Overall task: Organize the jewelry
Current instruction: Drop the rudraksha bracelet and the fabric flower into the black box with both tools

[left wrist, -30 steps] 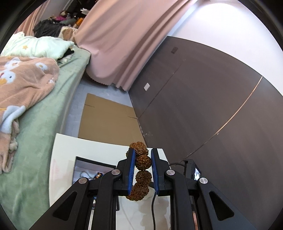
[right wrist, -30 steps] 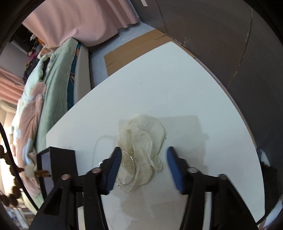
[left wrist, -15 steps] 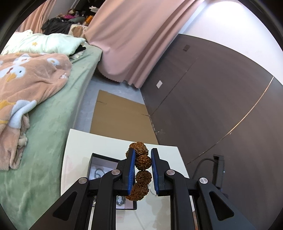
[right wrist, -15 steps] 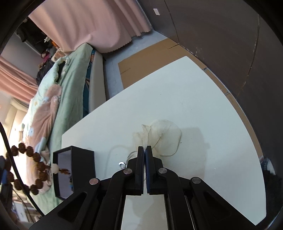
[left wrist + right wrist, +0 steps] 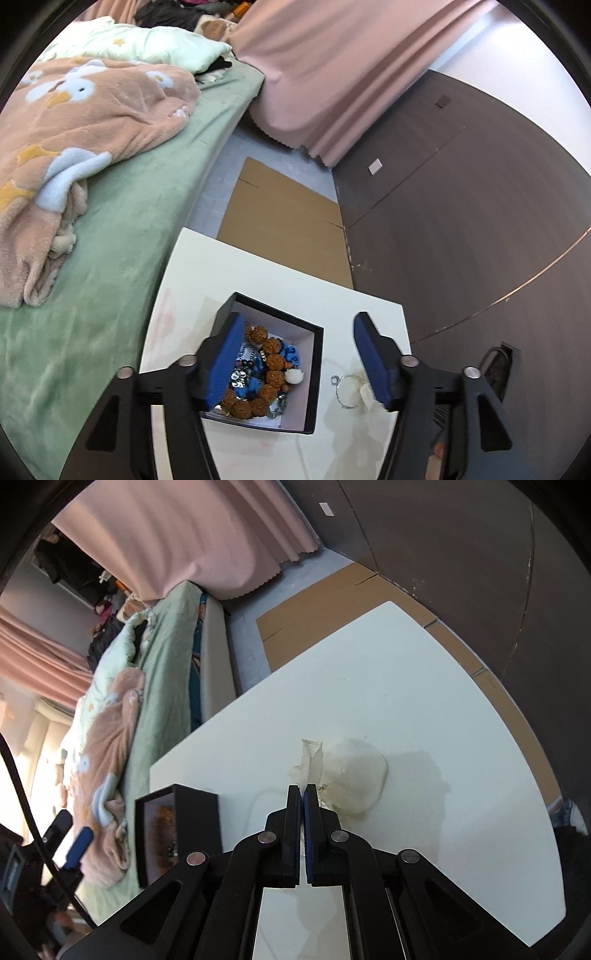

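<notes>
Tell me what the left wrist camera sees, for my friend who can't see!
The left tool is opening above a black square box on a white table, where a brown knobbly bead bracelet lies among other jewelry. A thin silver ring lies beside the box.

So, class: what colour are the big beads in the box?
Brown beads, clearest in the left wrist view.

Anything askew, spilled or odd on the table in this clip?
Nothing spilled. One oddity: a thin ring lies loose on the table beside the box, on a translucent pouch that the shut right claw pinches by one corner. The bead bracelet sits inside the box.
</notes>
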`<state>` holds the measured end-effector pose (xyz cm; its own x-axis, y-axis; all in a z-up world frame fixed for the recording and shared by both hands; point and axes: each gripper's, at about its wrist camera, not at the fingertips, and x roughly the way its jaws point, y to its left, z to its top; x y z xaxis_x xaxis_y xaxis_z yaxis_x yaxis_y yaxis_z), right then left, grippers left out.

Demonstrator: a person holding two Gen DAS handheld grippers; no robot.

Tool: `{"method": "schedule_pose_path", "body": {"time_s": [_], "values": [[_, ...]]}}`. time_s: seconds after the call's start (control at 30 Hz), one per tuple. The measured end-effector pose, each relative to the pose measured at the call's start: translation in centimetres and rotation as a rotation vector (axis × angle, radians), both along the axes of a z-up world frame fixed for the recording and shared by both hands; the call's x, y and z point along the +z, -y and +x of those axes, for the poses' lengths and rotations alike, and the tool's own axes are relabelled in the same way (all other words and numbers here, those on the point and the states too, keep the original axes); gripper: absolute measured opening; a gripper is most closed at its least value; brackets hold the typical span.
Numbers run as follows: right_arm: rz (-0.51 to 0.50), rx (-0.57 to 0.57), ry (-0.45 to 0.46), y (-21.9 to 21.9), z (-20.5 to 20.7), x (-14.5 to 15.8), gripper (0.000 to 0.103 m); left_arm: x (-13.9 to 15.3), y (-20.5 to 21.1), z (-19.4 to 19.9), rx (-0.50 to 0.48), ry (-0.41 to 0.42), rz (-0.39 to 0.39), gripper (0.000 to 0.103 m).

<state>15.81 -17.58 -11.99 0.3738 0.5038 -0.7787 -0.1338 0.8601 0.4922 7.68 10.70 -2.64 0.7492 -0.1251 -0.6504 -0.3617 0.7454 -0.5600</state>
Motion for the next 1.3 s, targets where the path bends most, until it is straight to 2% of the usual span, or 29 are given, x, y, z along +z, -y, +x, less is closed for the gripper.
{"method": "schedule_pose_path", "body": {"time_s": [0.2, 0.4, 0.63, 0.8, 0.93, 0.97, 1.0, 1.07, 1.2, 1.3], "values": [[0.121, 0.013, 0.046, -0.8, -1.3, 1.8, 0.003, -0.2, -0.3, -0.2, 0.015, -0.012, -0.005, 0.068], [0.250, 0.033, 0.131, -1.9, -2.9, 4.3, 0.003, -0.4, -0.5, -0.3, 0.011, -0.029, 0.006, 0.069], [0.388, 0.121, 0.229, -4.0, -4.5, 6.7, 0.003, -0.7, -1.6, -0.3, 0.029, -0.054, -0.002, 0.072], [0.434, 0.217, 0.234, -7.4, -5.2, 6.9, 0.003, -0.4, -2.9, -0.8, 0.067, -0.043, -0.013, 0.074], [0.440, 0.285, 0.185, -10.7, -5.5, 5.8, 0.004, -0.1, -4.1, -1.4, 0.104, -0.031, -0.034, 0.077], [0.420, 0.302, 0.171, -11.4, -5.4, 5.3, 0.013, -0.1, -4.3, -1.5, 0.108, -0.028, -0.035, 0.077], [0.376, 0.311, 0.144, -12.4, -5.2, 4.7, 0.039, 0.0, -4.4, -1.5, 0.111, -0.027, -0.033, 0.078], [0.307, 0.286, 0.102, -13.1, -4.9, 3.2, 0.069, 0.0, -4.7, -1.6, 0.116, -0.027, -0.031, 0.078], [0.292, 0.246, 0.059, -11.6, -4.3, 2.1, 0.069, -0.2, -4.7, -1.5, 0.115, -0.036, -0.033, 0.078], [0.288, 0.213, 0.063, -10.0, -3.9, 2.3, 0.070, -0.3, -4.3, -1.2, 0.103, -0.041, -0.029, 0.078]]}}
